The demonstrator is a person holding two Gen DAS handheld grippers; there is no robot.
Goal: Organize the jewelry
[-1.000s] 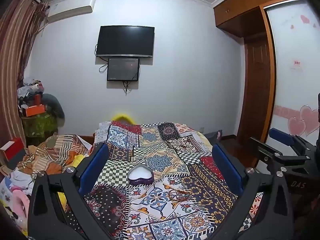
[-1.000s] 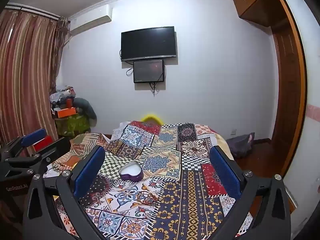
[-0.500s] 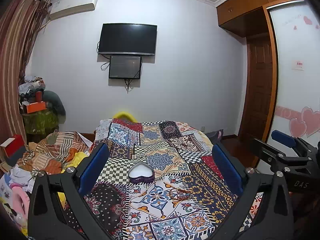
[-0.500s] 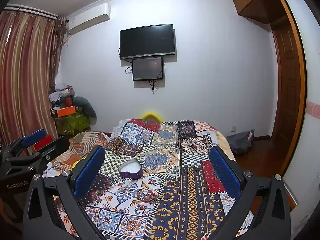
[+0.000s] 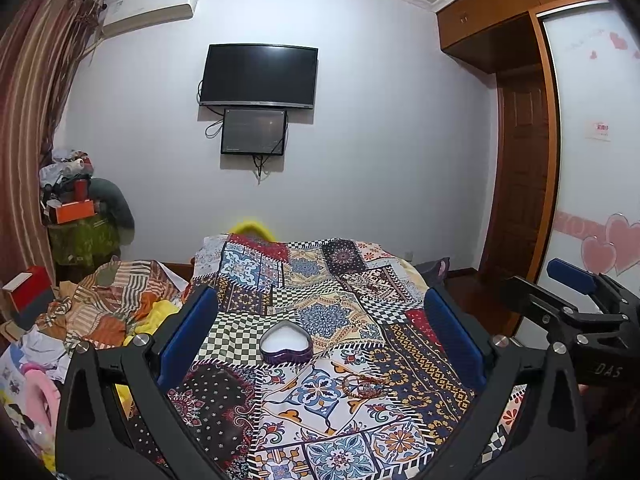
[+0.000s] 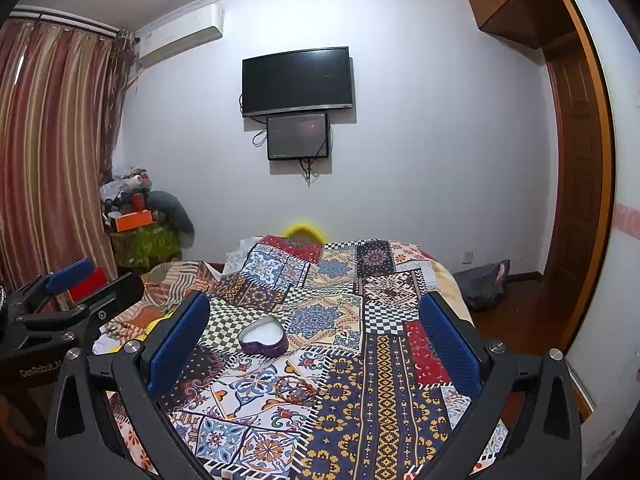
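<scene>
A purple heart-shaped box (image 5: 285,345) with a white lining lies open on the patchwork bedspread (image 5: 320,292); it also shows in the right wrist view (image 6: 264,338). A small heap of bead bracelets (image 5: 365,385) lies just in front of it, also seen in the right wrist view (image 6: 298,390). My left gripper (image 5: 320,332) is open and empty, held above the bed short of the box. My right gripper (image 6: 314,334) is open and empty, beside the left one, also short of the box.
A pile of clothes (image 5: 100,304) lies left of the bed. A cluttered stand (image 5: 80,232) is by the curtain. A TV (image 5: 259,76) hangs on the far wall. A wardrobe and door (image 5: 520,184) are on the right. A bag (image 6: 482,284) lies on the floor.
Both grippers have tilted up a little and eased back; the box and bracelets sit slightly lower in view. Both stay open and empty.
</scene>
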